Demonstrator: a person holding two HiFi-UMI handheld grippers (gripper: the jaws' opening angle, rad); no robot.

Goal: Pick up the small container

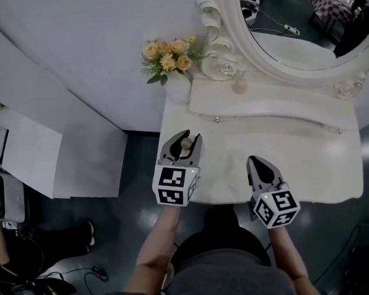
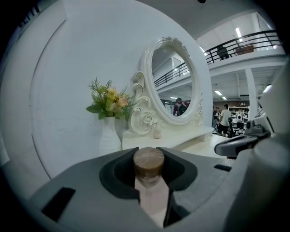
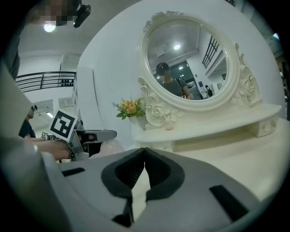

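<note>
Nearest the head camera are the person's two forearms, reaching forward over the front edge of a white dressing table; each hand carries a gripper with a marker cube at its rear.

Left gripper: poised above the table's left front part, near its left edge. Its jaws stand partly apart and clamp the small container, a pale little bottle with a round brown cork-like cap. The left gripper view shows the cap sitting upright in the hollow between the two dark pads, which press on the bottle from both sides. Whether the bottle's base is clear of the tabletop cannot be told.

Right gripper: over the table's front edge, well apart from the left one. Its jaw tips meet, and nothing lies between them.

Background: a raised shelf runs along the back of the table below an oval mirror in an ornate white frame. A white vase holding yellow and peach flowers stands at the table's back left corner. A small pale object rests on the shelf at the foot of the mirror frame.
</note>
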